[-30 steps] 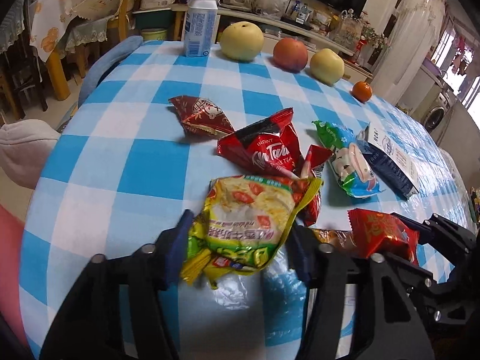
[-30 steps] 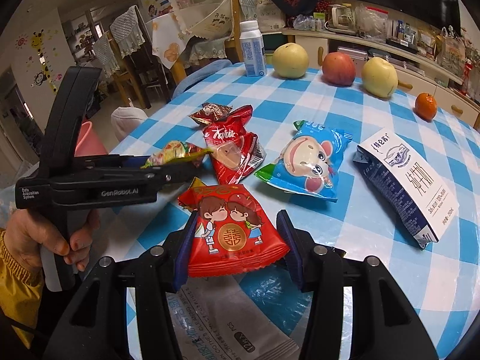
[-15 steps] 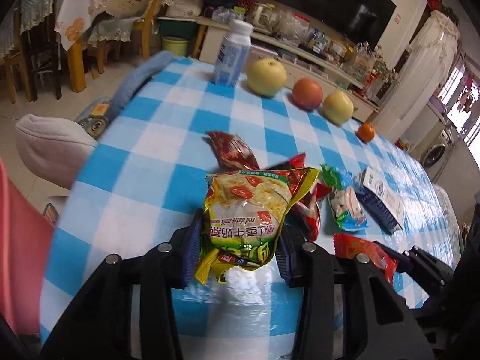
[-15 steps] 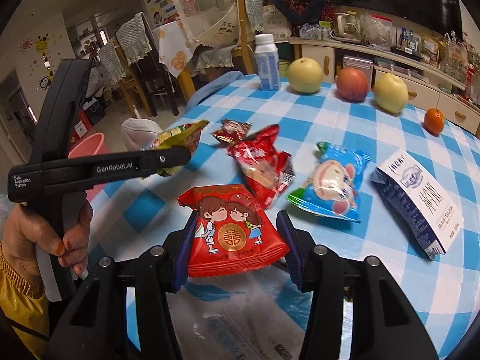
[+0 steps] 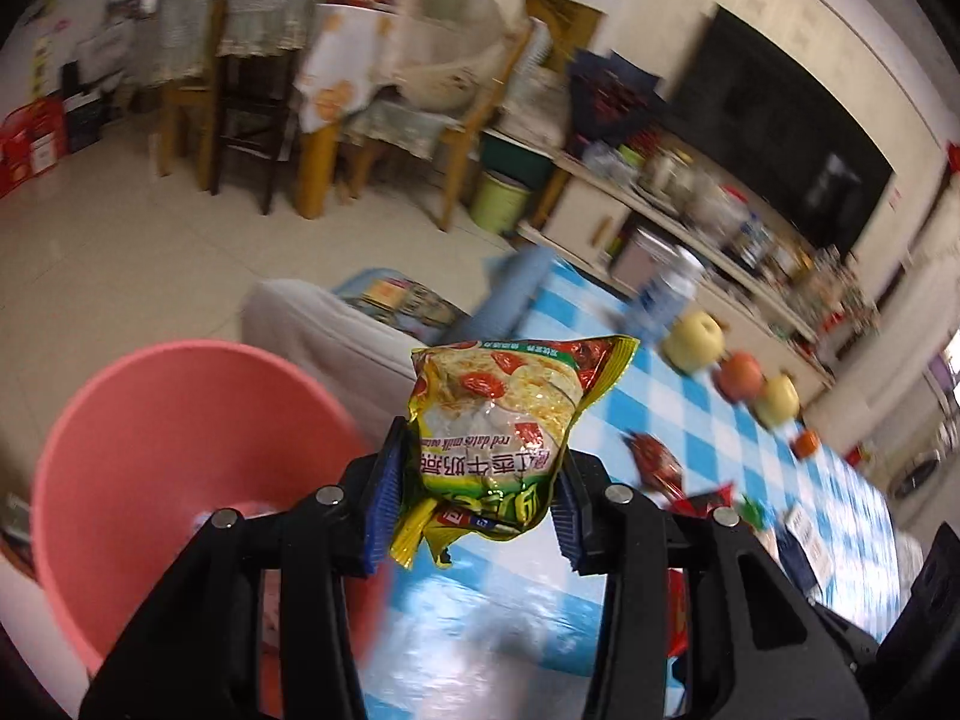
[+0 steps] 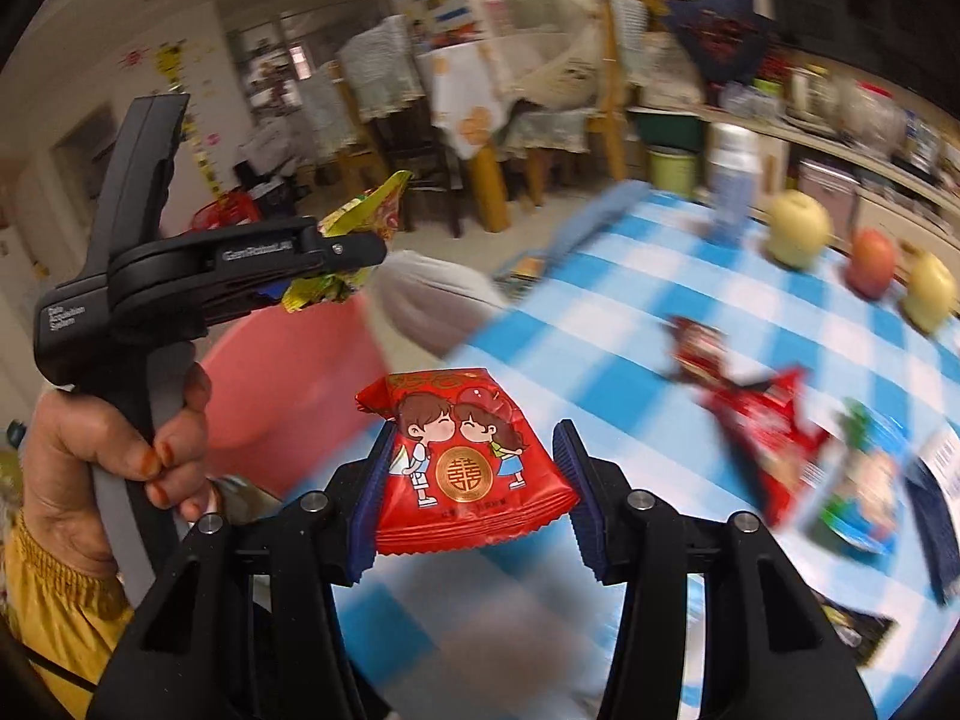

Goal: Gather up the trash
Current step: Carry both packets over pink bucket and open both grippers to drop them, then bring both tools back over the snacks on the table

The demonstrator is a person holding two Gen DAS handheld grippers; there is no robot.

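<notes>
A blue-and-white checked tablecloth (image 6: 606, 300) is spread over the table, and along its far edge a pale yellow apple (image 6: 798, 230), a red apple (image 6: 873, 263), a second yellow apple (image 6: 930, 293) and a small orange fruit (image 5: 807, 441) are lined up, with a blurred white bottle (image 6: 733, 183) standing beside the first. Beyond the table, wooden chairs (image 5: 192, 90) draped with cloth, a green bucket (image 5: 501, 201) on the tiled floor and a dark television screen (image 5: 780, 138) on the wall can be seen.
</notes>
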